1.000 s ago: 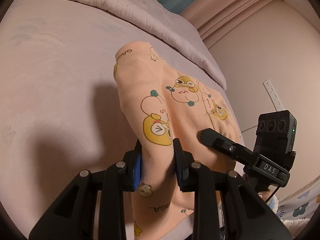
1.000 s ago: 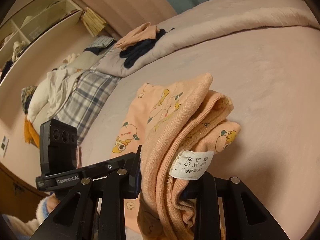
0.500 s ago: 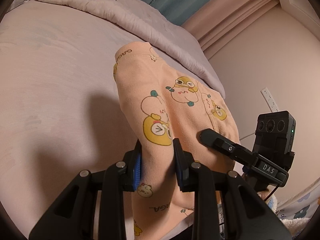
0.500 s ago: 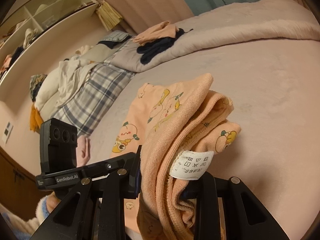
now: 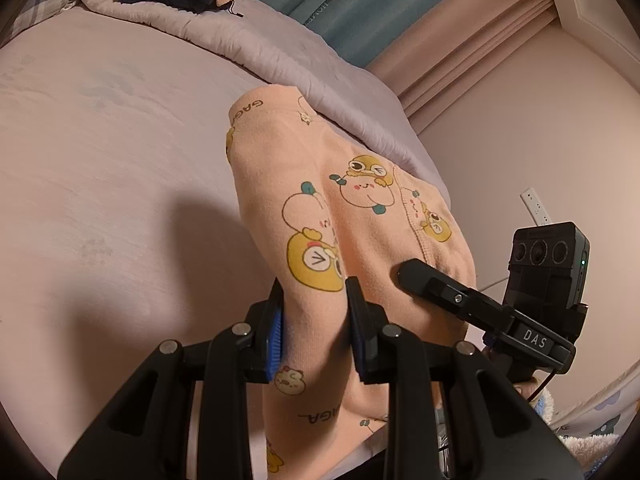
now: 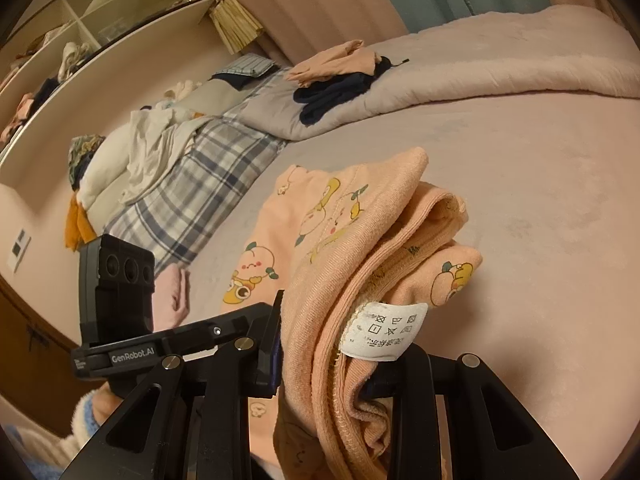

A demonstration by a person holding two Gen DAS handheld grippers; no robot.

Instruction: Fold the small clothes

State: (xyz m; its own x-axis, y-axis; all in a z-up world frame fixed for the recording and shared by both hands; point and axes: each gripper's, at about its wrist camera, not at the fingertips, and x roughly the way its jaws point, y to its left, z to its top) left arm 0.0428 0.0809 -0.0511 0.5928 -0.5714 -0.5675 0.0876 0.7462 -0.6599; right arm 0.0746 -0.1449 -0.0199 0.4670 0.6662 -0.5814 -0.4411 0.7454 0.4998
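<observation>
A small peach garment [image 5: 352,216] printed with cartoon animals is held up over the pink bed [image 5: 100,160]. My left gripper [image 5: 316,328] is shut on one edge of the peach garment, which drapes away from the jaws. My right gripper [image 6: 332,344] is shut on the bunched waistband end of the peach garment [image 6: 360,248], where a white care label [image 6: 386,332] hangs out. The other gripper's camera block shows beside each view: the right one [image 5: 548,268] and the left one [image 6: 116,280].
A rolled grey-pink duvet [image 5: 256,40] lies along the far side of the bed, with dark and peach folded clothes [image 6: 340,76] on it. A plaid blanket [image 6: 192,176] and a heap of white laundry [image 6: 136,152] sit to the left. A shelf unit [image 6: 80,40] and a wall stand behind.
Both grippers have tilted up and lifted a little with the garment still clamped; more of the duvet, curtain and far clothes has come into view.
</observation>
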